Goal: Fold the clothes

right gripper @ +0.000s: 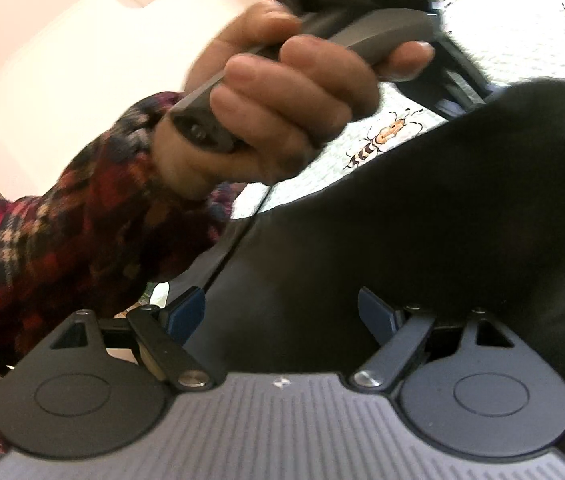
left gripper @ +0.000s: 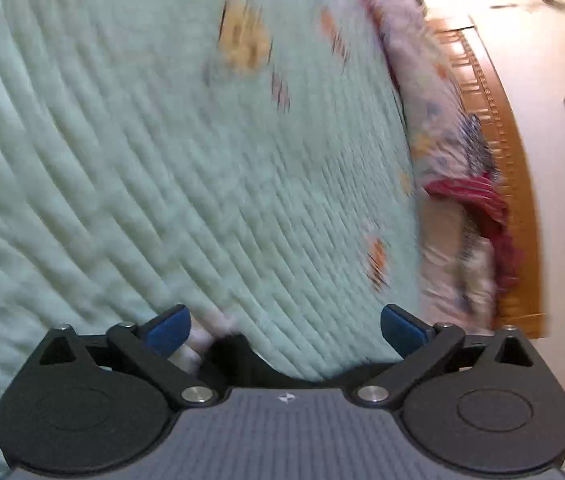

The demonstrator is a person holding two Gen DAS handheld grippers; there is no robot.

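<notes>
Both grippers (left gripper: 285, 330) (right gripper: 281, 318) wide — black garment (right gripper: 422, 240) between right jaws.

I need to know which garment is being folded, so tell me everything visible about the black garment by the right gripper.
The black garment looks like soft, matte, plain dark fabric. It fills the right wrist view's middle and right, draped in a smooth mound over a pale quilted bedspread. A straight seam or edge runs along its left side. It lies between the wide-open right gripper fingers; contact is unclear.
</notes>
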